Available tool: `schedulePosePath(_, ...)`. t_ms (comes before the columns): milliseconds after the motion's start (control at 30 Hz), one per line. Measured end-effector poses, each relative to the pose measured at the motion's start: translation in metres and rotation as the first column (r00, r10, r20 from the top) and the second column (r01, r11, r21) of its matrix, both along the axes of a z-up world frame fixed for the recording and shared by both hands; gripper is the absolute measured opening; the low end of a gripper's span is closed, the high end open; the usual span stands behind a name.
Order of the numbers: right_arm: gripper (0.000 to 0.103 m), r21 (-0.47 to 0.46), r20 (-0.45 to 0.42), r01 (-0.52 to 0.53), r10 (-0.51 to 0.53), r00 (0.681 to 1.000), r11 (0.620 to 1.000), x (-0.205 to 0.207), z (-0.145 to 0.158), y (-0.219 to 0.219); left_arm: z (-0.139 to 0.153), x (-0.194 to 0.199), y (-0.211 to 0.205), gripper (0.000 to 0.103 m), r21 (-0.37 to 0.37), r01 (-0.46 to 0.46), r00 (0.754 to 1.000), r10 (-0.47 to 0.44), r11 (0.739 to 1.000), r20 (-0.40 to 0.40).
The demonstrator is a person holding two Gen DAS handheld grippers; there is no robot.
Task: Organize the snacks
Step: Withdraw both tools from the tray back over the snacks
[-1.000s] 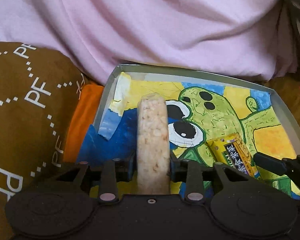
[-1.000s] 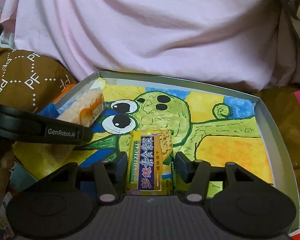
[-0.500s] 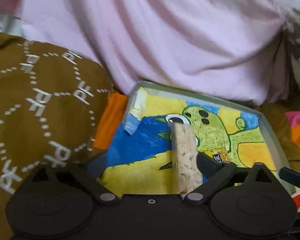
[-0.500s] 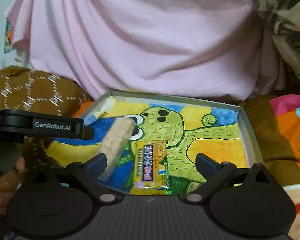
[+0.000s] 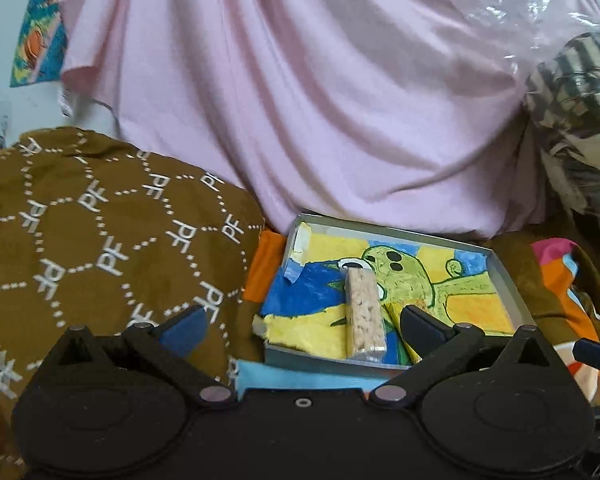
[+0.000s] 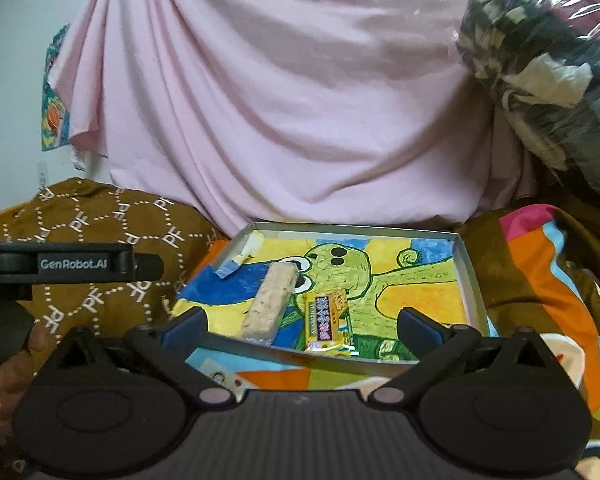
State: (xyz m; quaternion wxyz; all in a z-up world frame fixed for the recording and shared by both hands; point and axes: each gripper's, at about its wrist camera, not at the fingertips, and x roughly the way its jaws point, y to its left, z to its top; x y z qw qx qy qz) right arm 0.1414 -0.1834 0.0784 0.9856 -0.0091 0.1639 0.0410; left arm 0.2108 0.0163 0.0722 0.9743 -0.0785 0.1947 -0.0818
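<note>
Both grippers have let go and backed off since a sec ago: then the left gripper (image 5: 300,326) was clamped on the rice bar (image 5: 365,312) and the right gripper (image 6: 302,326) sat round the yellow packet (image 6: 327,322); now both snacks lie loose in the tray (image 6: 471,280) and you're looking at them from farther back and a bit higher. Left jaws are spread as wide as they go w/ nothing between the pads; the right ones are still creeping the last bit open, also empty. Rice bar lies lengthways in the near-left part of the tray, over the blue and yellow of the drawing; yellow packet is just right of it, near the front wall, close beside but I can't tell if they touch. So the drop-off step looks done for these two. Next move, prob: find another snack to fetch — none shows outside the tray in either view, so you'd need to swing round and look. Keep jaws wide on approach and come in along the long side of whatever you pick. Surface is soft: tray sits on bedding, a brown patterned cloth (image 5: 100,240) to the left, a bright multicolour blanket (image 6: 548,288) to the right, so it may tip if pressed. Pink sheet (image 5: 320,100) hangs behind, a plastic-wrapped bundle (image 6: 540,60) far right, white wall far left.
</note>
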Motion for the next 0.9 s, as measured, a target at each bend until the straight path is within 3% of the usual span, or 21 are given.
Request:
schedulePosePath(433,0.103,-0.013,0.005,-0.009,0.009,1.000,1.000,-0.080,-0.010,0.021,-0.027,-0.091,0.034,0.102,0.087,-0.009,0.999,0.013,0.996,-0.042)
schedulePosePath(900,0.103,-0.026,-0.018,-0.088,0.087,0.996,0.996,-0.125,-0.034,0.032,-0.054,-0.131,0.052,0.102,0.163,-0.039,0.988,0.062,0.986,-0.138)
